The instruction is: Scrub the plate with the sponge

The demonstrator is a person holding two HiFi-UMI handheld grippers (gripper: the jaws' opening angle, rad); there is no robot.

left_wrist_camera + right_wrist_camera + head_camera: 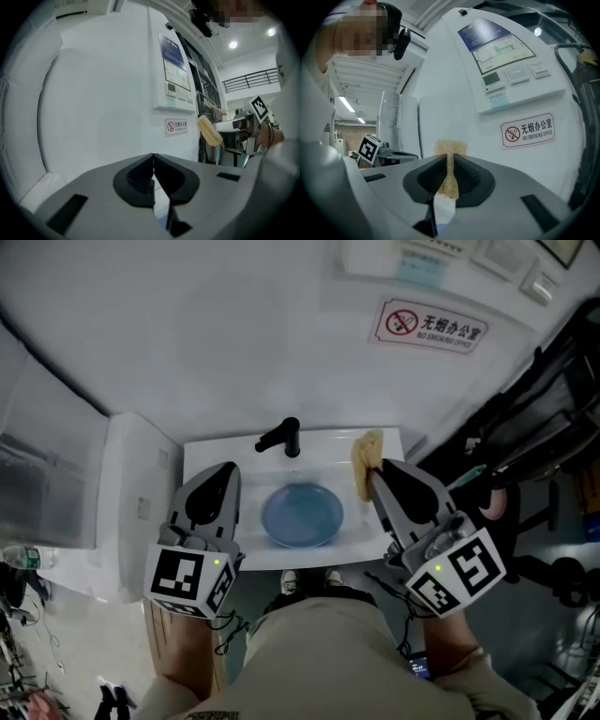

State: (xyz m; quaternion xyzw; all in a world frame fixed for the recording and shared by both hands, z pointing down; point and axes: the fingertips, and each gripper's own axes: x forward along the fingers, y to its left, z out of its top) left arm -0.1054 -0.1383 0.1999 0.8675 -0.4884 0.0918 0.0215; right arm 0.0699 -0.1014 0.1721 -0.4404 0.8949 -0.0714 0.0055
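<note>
Head view: white ceramic sink against a white wall, with a black faucet at its back edge. The round blue plate lies flat in the basin, below the faucet and between the two grippers. The left gripper hangs over the sink's left side, apart from the plate. The right gripper is over the right side, and the coarse yellow-tan sponge sticks out past its tip, above the sink's back right corner and clear of the plate. A red-and-white no-smoking sign is on the wall above. Left gripper view: left gripper is clenched, the black pads meeting along a thin seam with nothing between them. The sponge shows off to the right, tilted, in front of the sign. A white wall control panel is mounted higher up. Right gripper view: right gripper is grasping the sponge. The pads squeeze it to a narrow strip, and its top edge bulges above the jaws. The sign is on the wall to the right, with the panel above it.
</note>
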